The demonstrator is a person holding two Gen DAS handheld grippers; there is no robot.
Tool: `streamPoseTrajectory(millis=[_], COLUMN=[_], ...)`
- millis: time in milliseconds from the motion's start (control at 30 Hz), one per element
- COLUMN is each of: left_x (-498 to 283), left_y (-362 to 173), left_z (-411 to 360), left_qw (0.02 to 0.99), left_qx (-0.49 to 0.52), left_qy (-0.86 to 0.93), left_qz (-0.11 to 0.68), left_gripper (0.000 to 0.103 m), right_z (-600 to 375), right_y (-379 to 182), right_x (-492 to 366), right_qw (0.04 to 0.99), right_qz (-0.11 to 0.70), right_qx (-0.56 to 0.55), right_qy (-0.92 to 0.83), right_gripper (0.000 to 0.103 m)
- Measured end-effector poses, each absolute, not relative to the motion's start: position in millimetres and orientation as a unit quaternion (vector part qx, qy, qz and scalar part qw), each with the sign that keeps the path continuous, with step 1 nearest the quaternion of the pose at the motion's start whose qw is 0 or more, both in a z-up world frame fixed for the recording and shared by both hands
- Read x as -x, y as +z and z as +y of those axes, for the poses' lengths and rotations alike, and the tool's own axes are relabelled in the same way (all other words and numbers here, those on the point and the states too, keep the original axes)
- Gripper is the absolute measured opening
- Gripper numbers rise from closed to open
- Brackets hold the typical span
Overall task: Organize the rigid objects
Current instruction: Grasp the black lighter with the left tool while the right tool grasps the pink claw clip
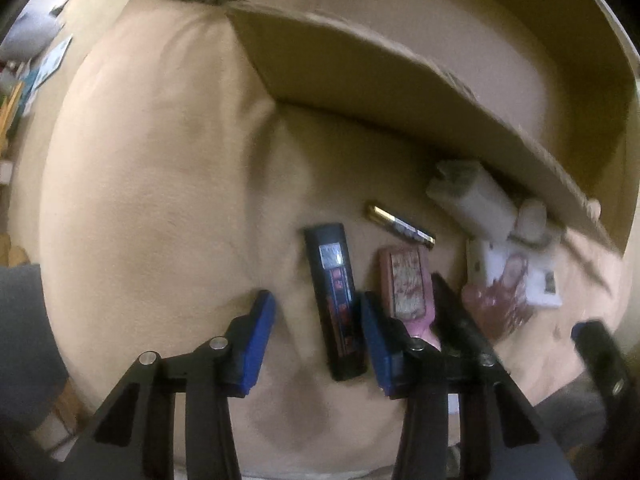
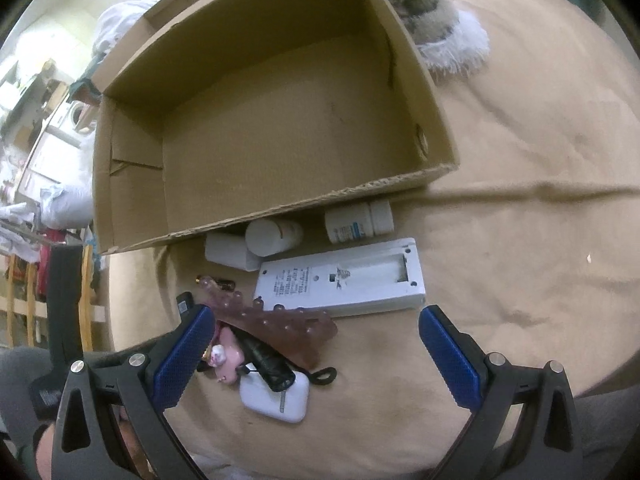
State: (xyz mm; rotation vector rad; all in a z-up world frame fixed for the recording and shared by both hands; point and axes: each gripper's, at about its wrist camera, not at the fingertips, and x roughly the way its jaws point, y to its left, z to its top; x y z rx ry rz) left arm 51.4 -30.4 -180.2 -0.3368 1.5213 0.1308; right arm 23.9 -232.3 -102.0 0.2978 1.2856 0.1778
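Your left tongs (image 1: pixel 318 334) are spread open with nothing held, straddling a slim black box (image 1: pixel 335 300) at lower centre; its label print is too blurred to read. Just right of it lie a pink patterned case (image 1: pixel 405 280) and a gold-capped battery (image 1: pixel 401 226), apart from each other.

Your right tongs (image 2: pixel 316 354) are wide open and empty, low in frame. Between the pads sits a white remote (image 2: pixel 340 280), back up, battery bay uncovered, small print unreadable. Two white pill bottles (image 2: pixel 358 222) lie on their sides against the open cardboard box (image 2: pixel 248 208) near wall. A white charger case (image 2: pixel 280 398) and brownish studded comb (image 2: pixel 276 320) crowd lower left. Tan bed cover (image 2: pixel 520 220) lies open at right of frame.
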Motion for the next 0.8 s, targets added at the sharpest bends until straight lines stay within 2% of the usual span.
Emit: streamPoseTrajectory(millis=[33, 67, 300, 500, 800], left_x=[-50.6, -50.3, -46.2, -42.7, -43.5], left_y=[-180.4, -181.2, -163.9, -145.7, -130.2], left_z=[-31.3, -30.8, -28.7, -22.1, -1.5], left_qw=[0.711, 0.71, 0.719, 0.738, 0.741], left_qx=[0.151, 0.153, 0.16, 0.152, 0.173], left_qy=[0.059, 0.058, 0.059, 0.075, 0.089], left_qz=[0.685, 0.685, 0.674, 0.653, 0.643], left_gripper=[0.03, 0.017, 0.017, 0.017, 0.017], right_z=[-232.6, -232.5, -241.0, -229.2, -200.2], right_y=[-103.0, -104.2, -117.0, -149.2, -171.8], right_x=[-24.7, -25.6, -29.5, -26.3, -23.0], right_qw=[0.784, 0.783, 0.756, 0.689, 0.694], right_qz=[0.598, 0.6, 0.613, 0.64, 0.635], right_qx=[-0.141, -0.144, -0.21, -0.326, -0.337], right_qy=[0.083, 0.084, 0.096, 0.101, 0.032], right_gripper=[0.103, 0.103, 0.103, 0.103, 0.103])
